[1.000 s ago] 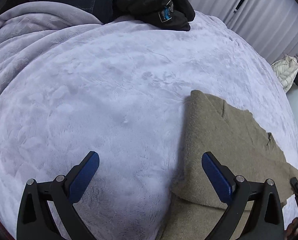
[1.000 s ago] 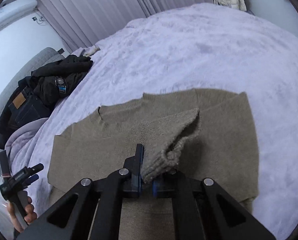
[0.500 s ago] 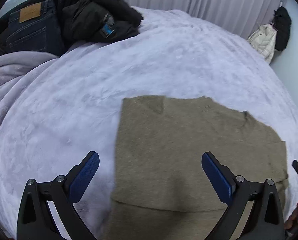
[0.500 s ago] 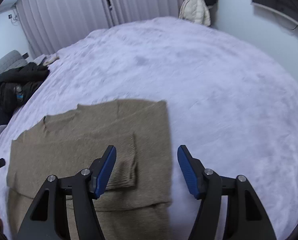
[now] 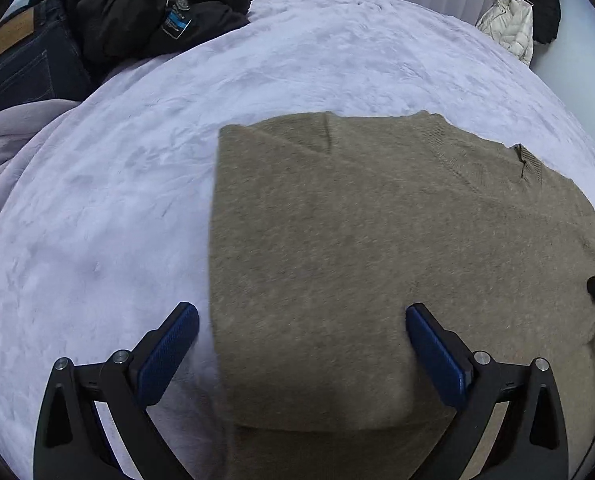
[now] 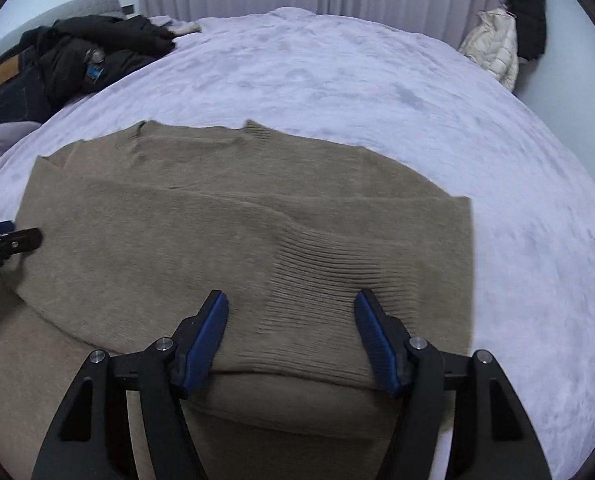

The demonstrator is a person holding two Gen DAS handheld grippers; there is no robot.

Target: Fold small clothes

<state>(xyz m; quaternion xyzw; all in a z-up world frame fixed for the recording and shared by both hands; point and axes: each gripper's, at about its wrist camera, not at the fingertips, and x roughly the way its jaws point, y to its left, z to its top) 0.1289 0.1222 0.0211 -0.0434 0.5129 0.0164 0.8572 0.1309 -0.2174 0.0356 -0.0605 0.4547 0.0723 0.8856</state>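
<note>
Taupe knit sweater (image 6: 225, 216) lies flat on the lavender bed blanket (image 6: 337, 72), neckline toward 12 o'clock in the right wrist view. Both sleeves look folded in across the body; the ribbed cuff (image 6: 317, 280) of the right one lies just ahead of our right claw (image 6: 291, 320).

Right claw: jaws stand well apart, nothing between the pads, hanging above the cuff. Left claw (image 5: 301, 344): jaws wide, empty, straddling the sweater's left edge, one finger over blanket, the other over knit. Its tip shows at 9 o'clock in the right wrist view.

Step in hand, as we judge it: sleeves are in, hands repositioning for the lengthwise fold. Next move calls for each claw to take a corner of the hem toward 6 o'clock and carry it up to the shoulders. The hem itself sits below frame, so we cannot tell how it lies.

Dark jacket (image 5: 153, 12) and jeans (image 5: 21, 64) piled at 10 o'clock, well apart.
</note>
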